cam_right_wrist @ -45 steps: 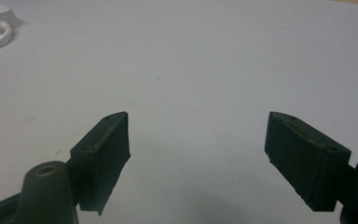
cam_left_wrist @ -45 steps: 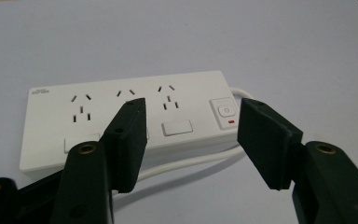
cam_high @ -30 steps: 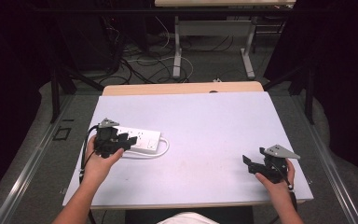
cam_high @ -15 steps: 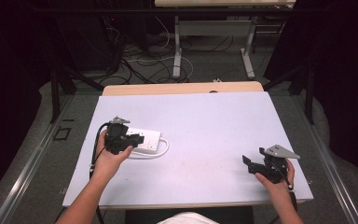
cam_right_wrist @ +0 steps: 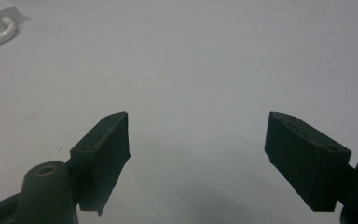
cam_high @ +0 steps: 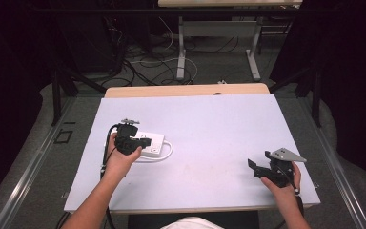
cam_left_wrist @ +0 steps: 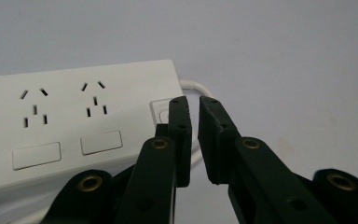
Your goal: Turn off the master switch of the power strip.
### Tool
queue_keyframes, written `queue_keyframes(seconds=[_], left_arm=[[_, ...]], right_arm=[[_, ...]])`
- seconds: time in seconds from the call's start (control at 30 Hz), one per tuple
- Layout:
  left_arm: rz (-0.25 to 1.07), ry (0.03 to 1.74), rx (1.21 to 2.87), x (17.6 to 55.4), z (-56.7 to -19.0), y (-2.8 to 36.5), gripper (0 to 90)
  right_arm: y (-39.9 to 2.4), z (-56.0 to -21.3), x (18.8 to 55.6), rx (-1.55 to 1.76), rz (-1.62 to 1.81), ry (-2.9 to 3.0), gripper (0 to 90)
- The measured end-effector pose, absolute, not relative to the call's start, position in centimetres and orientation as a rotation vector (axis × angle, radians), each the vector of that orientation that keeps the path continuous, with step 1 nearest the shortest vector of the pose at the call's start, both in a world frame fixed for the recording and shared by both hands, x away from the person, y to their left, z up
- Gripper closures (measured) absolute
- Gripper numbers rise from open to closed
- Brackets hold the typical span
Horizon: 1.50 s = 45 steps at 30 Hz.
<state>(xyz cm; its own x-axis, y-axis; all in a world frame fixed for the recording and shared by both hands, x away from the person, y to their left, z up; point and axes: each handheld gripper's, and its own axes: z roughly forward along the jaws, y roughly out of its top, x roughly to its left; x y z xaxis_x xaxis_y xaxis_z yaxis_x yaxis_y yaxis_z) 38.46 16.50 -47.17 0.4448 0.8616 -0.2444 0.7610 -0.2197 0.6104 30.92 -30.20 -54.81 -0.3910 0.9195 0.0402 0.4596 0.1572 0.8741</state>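
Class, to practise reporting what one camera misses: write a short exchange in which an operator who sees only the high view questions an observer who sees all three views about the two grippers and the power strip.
Operator: Has the left gripper clamped the power strip?
Observer: No. Its jaws have just been closing and stand all but shut, with nothing between them, and the tips point at the switch by the cord.
Operator: And the right gripper, is it carrying anything?
Observer: No. Its jaws stand wide open over the bare table, with nothing between them.
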Motion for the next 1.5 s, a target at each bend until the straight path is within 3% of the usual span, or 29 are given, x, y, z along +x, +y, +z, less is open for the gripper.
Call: queue_keyframes(seconds=[0.17, 1.5], left_arm=[[0.184, 1.366, 2.038, 39.0, -47.5, 15.9, 89.9], [0.178, 1.512, 2.116, 42.0, -51.1, 13.3, 90.0]], right_arm=[[-30.2, -54.8, 30.9, 1.313, 1.173, 1.937, 21.5], [-30.3, -55.0, 31.0, 1.323, 1.171, 1.945, 21.4]])
